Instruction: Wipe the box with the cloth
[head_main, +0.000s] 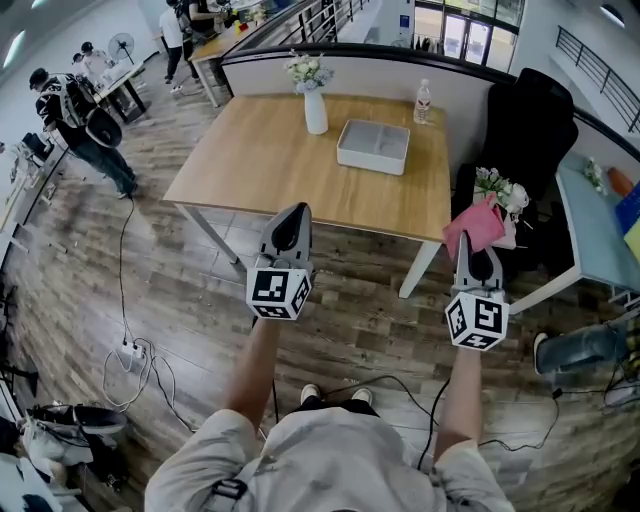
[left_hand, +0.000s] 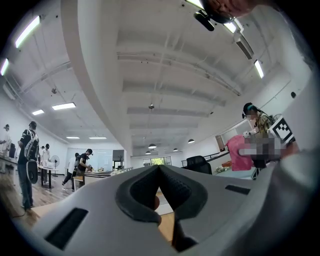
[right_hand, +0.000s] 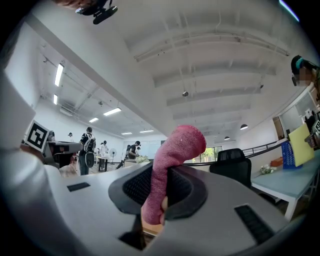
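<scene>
Right gripper (right_hand: 162, 192) was clamped on a pink cloth (right_hand: 176, 152), which hid its tips from above. Left gripper (left_hand: 160, 172) was closed, empty. Box (head_main: 374, 146) sat on the surface (head_main: 260, 165) at twelve o'clock; bottle (head_main: 423, 102) label unreadable.

Both grippers are held out over the wood floor (head_main: 190, 290), short of the table (head_main: 250, 170). The right gripper (head_main: 478, 258) has a pink cloth (head_main: 470, 225) bunched up at its fingertips, flopping up past them. The left gripper (head_main: 289, 215) has its fingers drawn together to a point. Well beyond both sets of fingers a white box (head_main: 373, 146) sits on the table, with a vase (head_main: 315, 110) to its left and a bottle (head_main: 423, 102) behind it.
</scene>
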